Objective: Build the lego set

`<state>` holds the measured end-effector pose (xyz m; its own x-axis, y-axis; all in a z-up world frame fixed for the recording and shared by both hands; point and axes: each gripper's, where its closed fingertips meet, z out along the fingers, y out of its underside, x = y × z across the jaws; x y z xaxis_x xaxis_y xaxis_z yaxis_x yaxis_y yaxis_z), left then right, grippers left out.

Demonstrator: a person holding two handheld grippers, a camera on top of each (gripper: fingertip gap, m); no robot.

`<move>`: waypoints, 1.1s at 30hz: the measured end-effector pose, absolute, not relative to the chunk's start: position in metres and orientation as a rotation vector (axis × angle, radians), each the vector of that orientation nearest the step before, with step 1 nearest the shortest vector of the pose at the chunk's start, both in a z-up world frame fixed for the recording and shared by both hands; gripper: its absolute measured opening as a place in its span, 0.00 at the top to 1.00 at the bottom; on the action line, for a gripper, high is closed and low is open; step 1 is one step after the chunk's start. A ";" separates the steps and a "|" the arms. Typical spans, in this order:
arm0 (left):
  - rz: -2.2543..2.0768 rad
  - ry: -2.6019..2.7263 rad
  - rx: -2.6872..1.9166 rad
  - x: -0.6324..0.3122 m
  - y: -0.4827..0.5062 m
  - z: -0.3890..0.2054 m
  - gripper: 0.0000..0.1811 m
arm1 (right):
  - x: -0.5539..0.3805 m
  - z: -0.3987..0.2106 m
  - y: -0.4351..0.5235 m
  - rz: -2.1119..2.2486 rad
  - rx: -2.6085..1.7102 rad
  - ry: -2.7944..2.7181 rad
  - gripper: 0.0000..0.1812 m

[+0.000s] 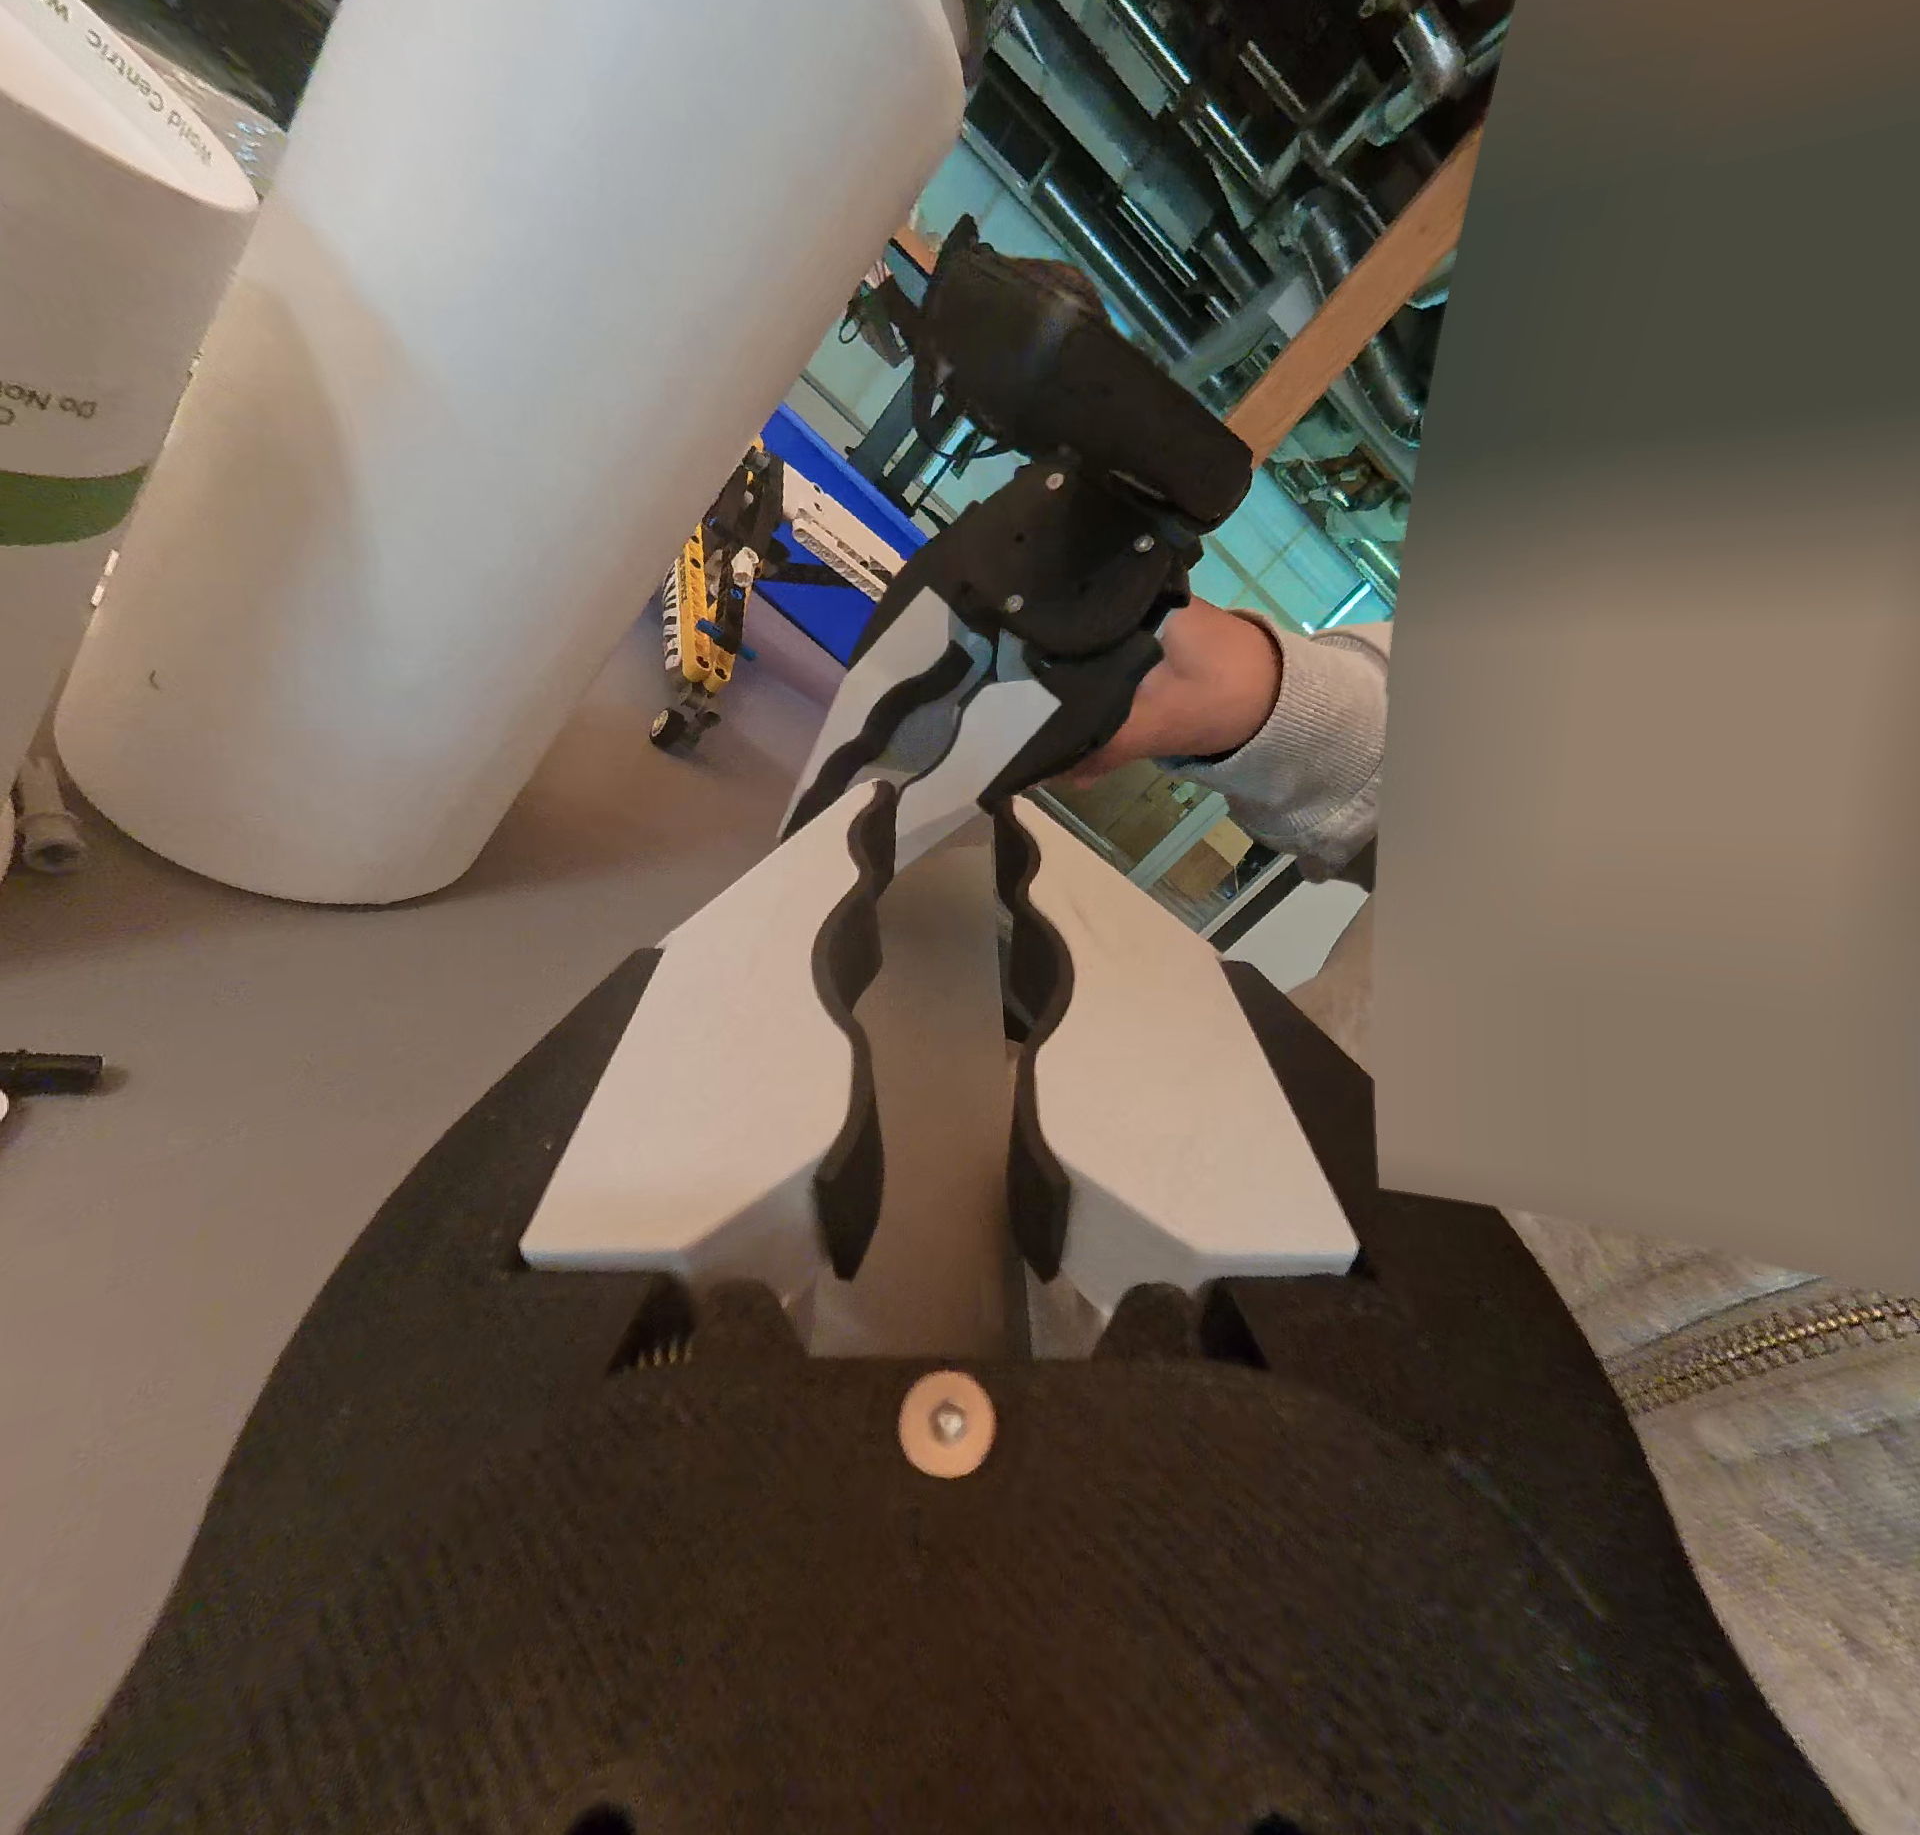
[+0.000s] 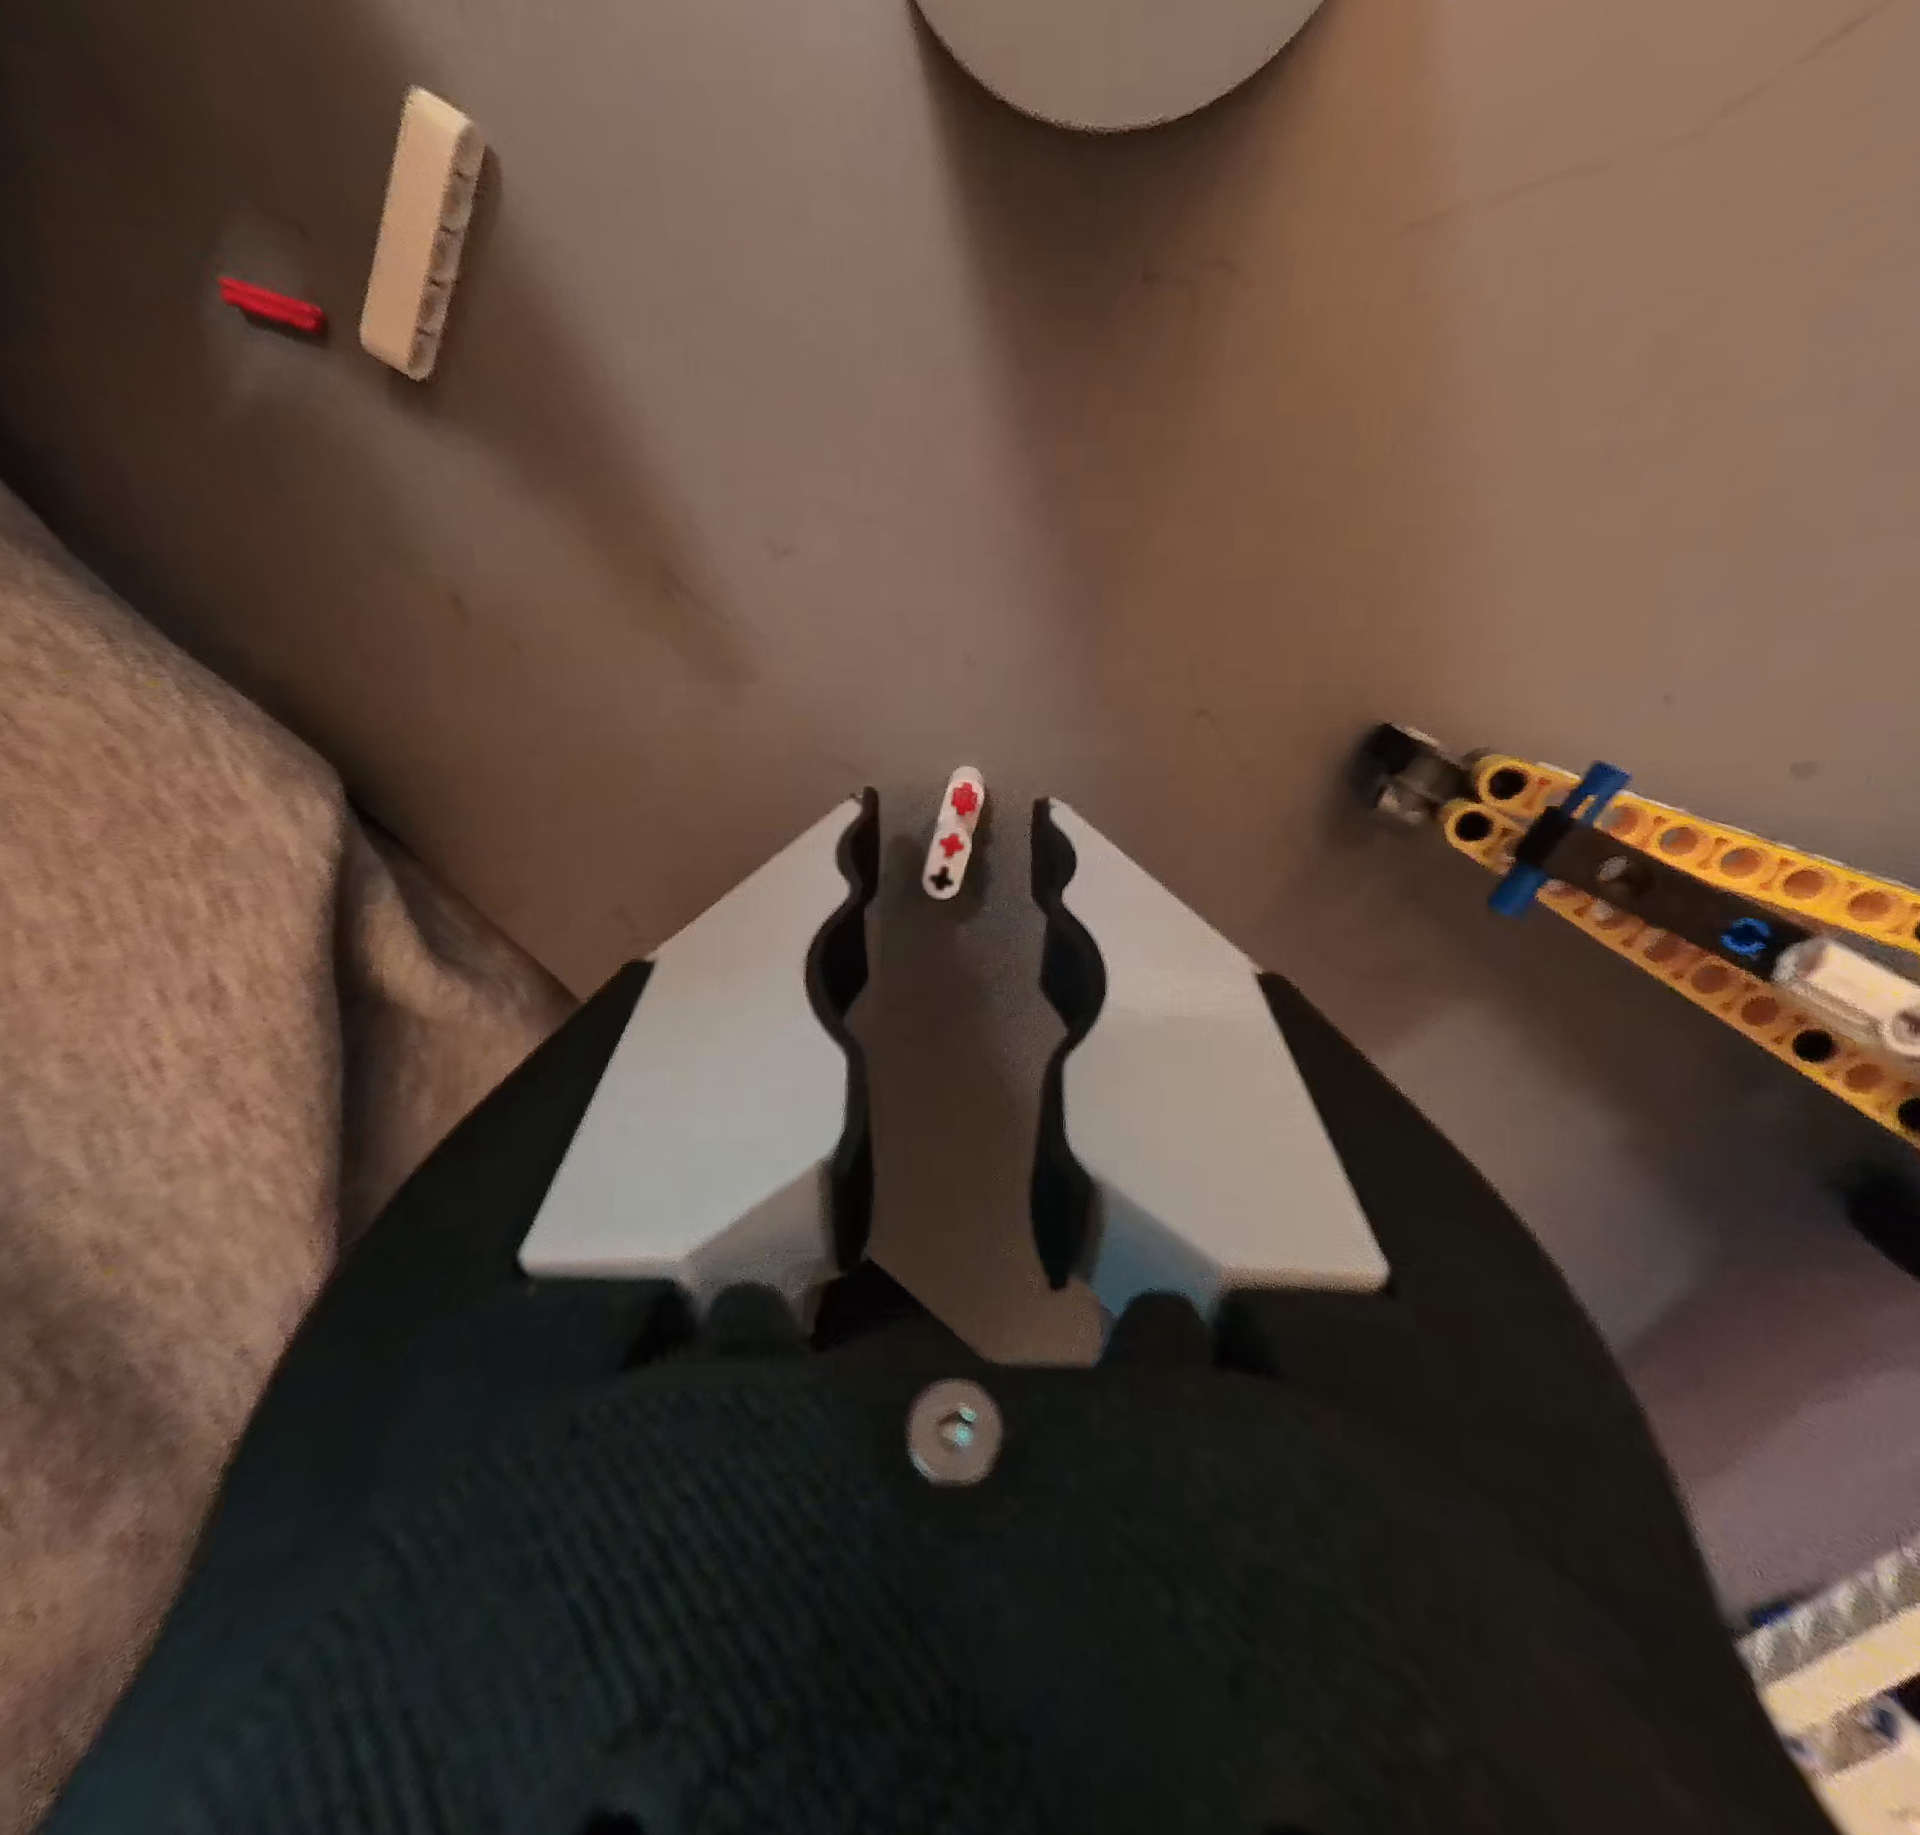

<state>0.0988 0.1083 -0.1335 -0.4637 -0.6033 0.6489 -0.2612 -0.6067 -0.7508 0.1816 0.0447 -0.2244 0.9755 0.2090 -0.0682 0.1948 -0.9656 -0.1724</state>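
A small white lego beam (image 2: pixel 954 831) with 2 red pins lies on the grey tabletop (image 2: pixel 1143 486), between the spread tips of the right hand-held gripper (image 2: pixel 954 809), which points down at it. The yellow lego assembly (image 2: pixel 1704 912) sits at 3 o'clock, a white beam (image 2: pixel 421 232) and red axle (image 2: pixel 270 305) at 10 o'clock. The left hand-held gripper (image 1: pixel 940 829) is spread, empty, angled upward.

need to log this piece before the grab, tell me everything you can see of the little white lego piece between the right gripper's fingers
The small white piece is a short, flat plastic beam with rounded ends. Along it run three cross-shaped holes: two look filled with red, the nearest one looks dark. It lies on the grey table, roughly lengthwise along the fingers, tilted slightly. It sits in the gap at the tips of the open right gripper; neither finger appears to touch it.
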 end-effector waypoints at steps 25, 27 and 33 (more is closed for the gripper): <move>-2.168 1.202 -1.464 0.098 0.114 -0.130 0.91 | 0.173 -0.064 0.193 0.082 -1.863 -0.254 0.35; -2.170 1.201 -1.463 0.098 0.114 -0.130 0.91 | 0.175 -0.055 0.195 0.116 -1.825 -0.234 0.36; -2.172 1.197 -1.463 0.097 0.114 -0.130 0.91 | 0.177 -0.047 0.202 0.200 -1.793 -0.213 0.46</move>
<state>0.0973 0.1145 -0.1296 -0.4586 -0.6106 0.6456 -0.2197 -0.6261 -0.7482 0.1770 0.2018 -0.0470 0.9678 0.2508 -0.0216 0.0370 -0.2266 -0.9733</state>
